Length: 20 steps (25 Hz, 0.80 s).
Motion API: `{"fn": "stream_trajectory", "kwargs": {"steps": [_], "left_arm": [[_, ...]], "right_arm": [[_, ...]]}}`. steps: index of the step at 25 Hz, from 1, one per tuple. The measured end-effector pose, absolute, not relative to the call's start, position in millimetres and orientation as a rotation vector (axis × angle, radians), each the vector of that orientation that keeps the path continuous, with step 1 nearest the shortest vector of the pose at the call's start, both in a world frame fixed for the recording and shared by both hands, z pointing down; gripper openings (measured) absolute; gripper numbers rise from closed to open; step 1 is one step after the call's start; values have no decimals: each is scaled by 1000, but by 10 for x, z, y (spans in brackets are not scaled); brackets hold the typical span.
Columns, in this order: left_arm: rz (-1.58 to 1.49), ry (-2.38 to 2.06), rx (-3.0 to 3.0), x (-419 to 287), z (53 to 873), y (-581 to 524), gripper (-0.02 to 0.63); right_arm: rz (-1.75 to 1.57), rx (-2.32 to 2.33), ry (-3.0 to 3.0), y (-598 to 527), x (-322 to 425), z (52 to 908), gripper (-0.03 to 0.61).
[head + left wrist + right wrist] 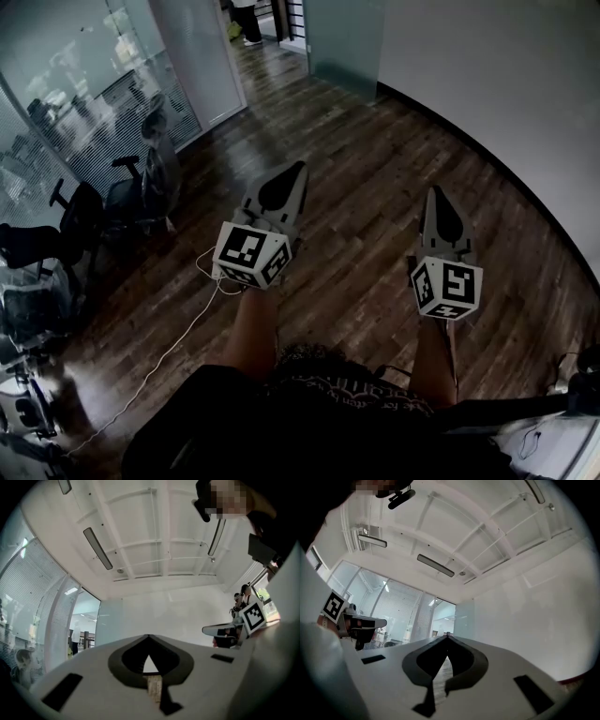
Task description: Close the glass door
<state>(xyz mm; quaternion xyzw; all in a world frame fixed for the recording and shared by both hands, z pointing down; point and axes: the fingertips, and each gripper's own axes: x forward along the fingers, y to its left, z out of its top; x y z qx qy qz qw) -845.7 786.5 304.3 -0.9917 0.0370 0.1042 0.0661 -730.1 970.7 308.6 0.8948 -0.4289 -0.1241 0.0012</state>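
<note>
Left claw (301, 166) and right claw (435, 190), two in all, are both pinched together, empty, facing one glass door (343, 37).

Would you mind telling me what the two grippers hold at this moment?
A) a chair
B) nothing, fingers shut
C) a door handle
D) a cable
B: the left gripper and right gripper both have their fingers closed together on nothing, above the wooden floor.

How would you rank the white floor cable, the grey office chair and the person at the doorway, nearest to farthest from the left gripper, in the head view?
1. White cable, on the floor just left of the left gripper.
2. Grey office chair, farther left.
3. Person, far ahead at the top.
</note>
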Motion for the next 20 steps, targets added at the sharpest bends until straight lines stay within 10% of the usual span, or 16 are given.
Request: {"fn": "stream_trajectory", "kwargs": {"steps": [20], "left_arm": [[298, 36, -2992, -6603, 3272, 5962, 2]], "right_arm": [[-381, 2829, -1298, 7896, -5393, 3253, 3]]}}
